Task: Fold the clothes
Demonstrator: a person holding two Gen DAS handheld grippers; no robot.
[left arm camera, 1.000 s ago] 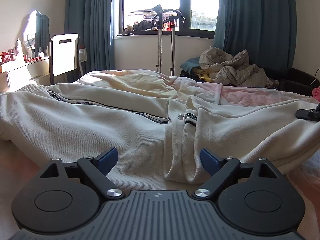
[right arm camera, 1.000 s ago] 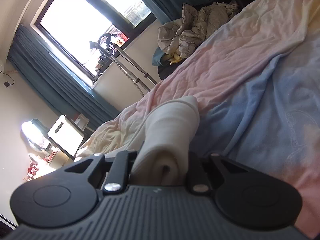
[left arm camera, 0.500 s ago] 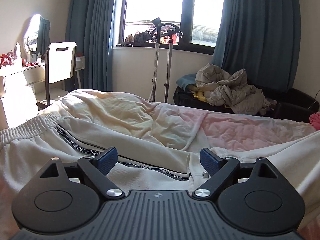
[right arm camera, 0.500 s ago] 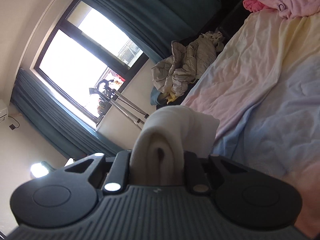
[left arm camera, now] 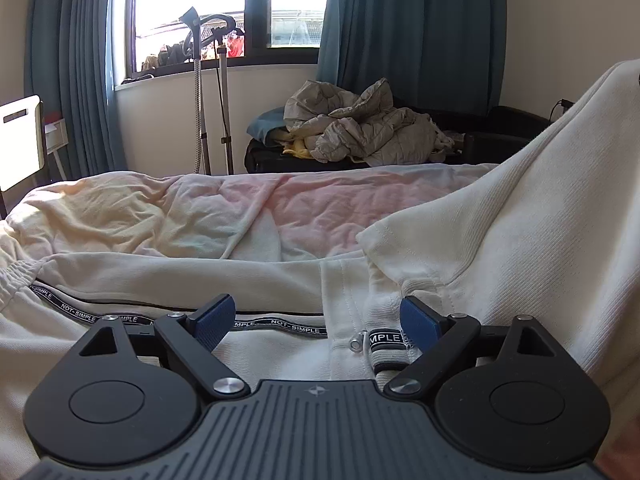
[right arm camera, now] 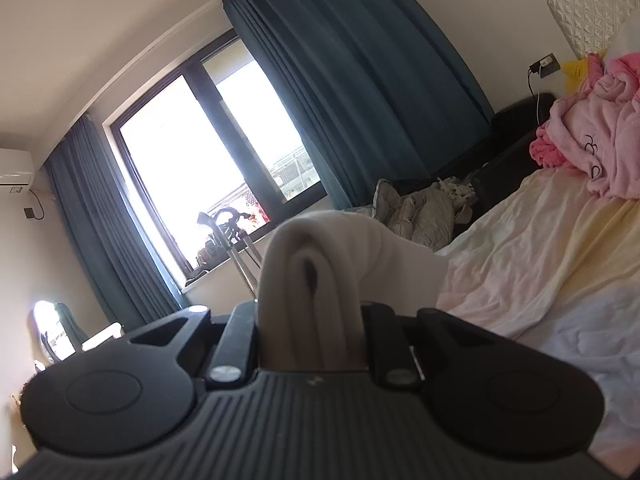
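The cream trousers (left arm camera: 168, 280) run off the left edge of the left wrist view, and their lifted leg (left arm camera: 532, 216) leaves at the right edge, so what holds it up there is out of sight. On the right wrist view, a bunched fold of that cream cloth (right arm camera: 316, 292) hides the right gripper's (right arm camera: 310, 340) pads. The pink garment (right arm camera: 588, 152) is cut by the right edge.

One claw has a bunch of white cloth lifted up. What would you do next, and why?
Probably carry the right gripper across toward the waistband, laying the lifted leg over the flat one. The fold looks half made: the cloth hangs raised, and the left gripper hovers open above the trousers, holding nothing.
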